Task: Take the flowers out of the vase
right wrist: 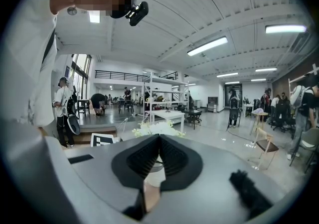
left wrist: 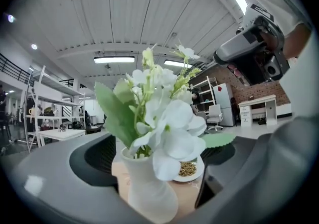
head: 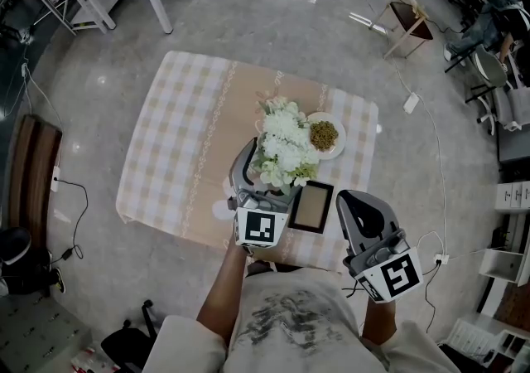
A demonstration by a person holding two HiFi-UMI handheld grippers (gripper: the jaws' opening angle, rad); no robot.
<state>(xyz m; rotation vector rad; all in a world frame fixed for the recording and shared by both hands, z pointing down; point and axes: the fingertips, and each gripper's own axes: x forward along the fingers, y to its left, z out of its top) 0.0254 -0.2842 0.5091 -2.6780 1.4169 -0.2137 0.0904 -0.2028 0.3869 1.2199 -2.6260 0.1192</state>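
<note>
A bunch of white flowers (head: 283, 143) with green leaves stands in a white vase (left wrist: 149, 188) near the front middle of the table. In the left gripper view the flowers (left wrist: 159, 118) fill the centre. My left gripper (head: 263, 166) points level at the vase, one jaw on each side of it; the pads stand apart from its wall, so the gripper (left wrist: 157, 161) is open. My right gripper (head: 352, 201) hangs off the table's front right corner, jaws shut with nothing between them (right wrist: 158, 141). The flowers' tops show just beyond it.
The table (head: 182, 147) wears a beige checked cloth. A white plate (head: 325, 135) of greenish-brown bits sits right behind the vase. A dark-framed picture (head: 310, 207) lies flat at the front edge. A wooden chair (head: 406, 19) and white desks stand farther off.
</note>
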